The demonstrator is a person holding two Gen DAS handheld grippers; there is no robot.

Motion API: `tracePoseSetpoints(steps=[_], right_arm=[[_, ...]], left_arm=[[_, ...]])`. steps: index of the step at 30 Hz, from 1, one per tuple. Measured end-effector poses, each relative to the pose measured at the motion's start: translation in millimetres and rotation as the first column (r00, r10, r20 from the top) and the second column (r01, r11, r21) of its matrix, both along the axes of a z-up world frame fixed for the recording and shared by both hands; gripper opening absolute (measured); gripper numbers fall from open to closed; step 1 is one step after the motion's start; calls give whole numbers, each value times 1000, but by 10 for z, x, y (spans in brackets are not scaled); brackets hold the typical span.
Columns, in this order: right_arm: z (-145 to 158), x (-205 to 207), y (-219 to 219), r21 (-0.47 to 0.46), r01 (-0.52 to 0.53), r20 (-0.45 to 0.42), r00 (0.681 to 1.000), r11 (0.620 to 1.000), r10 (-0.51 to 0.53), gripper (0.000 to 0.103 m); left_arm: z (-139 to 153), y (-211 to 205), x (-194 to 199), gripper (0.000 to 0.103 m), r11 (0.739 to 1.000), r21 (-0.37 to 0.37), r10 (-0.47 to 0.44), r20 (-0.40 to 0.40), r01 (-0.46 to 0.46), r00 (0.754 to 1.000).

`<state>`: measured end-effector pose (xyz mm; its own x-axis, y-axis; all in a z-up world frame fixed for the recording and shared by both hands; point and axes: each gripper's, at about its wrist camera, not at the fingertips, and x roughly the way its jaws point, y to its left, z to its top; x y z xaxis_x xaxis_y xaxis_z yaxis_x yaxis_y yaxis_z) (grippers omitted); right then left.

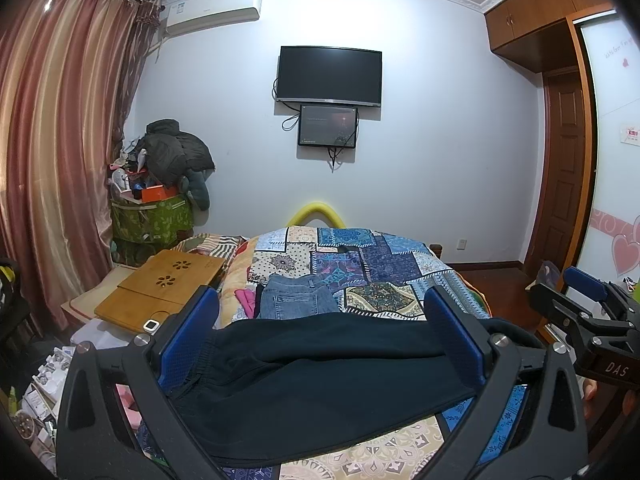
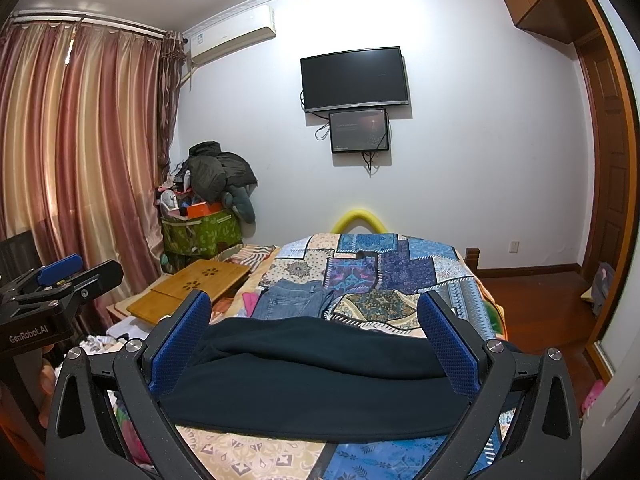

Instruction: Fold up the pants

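The blue-padded fingers [image 1: 188, 332] of the left gripper [image 1: 320, 320] are spread wide apart, and nothing is clamped between them; the fingers [image 2: 180, 344] of the right gripper [image 2: 316, 328] are likewise held wide and grip nothing. The black pants [image 1: 320, 384] are laid across the near end of the bed, on the patchwork quilt [image 1: 384, 268], and are seen between and below both pairs of fingers in a bunched, partly doubled heap, with the elastic waistband toward the left. A pair of folded jeans [image 1: 296, 298] is seen just beyond them on the quilt. A wooden lap desk [image 1: 160, 284] is seen left of the bed, and a television [image 1: 330, 76] is mounted on the far wall.
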<state>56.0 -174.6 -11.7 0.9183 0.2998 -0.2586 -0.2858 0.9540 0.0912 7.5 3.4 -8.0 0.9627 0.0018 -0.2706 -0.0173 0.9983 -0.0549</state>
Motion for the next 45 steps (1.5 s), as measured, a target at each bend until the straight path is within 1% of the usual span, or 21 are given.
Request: tracePoseSetpoints(steps=[34,45], right_arm=[[10,12,-4,-4,2,2,1000,1000,-2,102],[2,11,-12,-6,2,-3,1000,1000,-2,102]], left_arm=[[32,-47,-19,103,1000,8,2,0,-2,1000],[89,-148,-4,103,1000,18,-1,2,1,1000]])
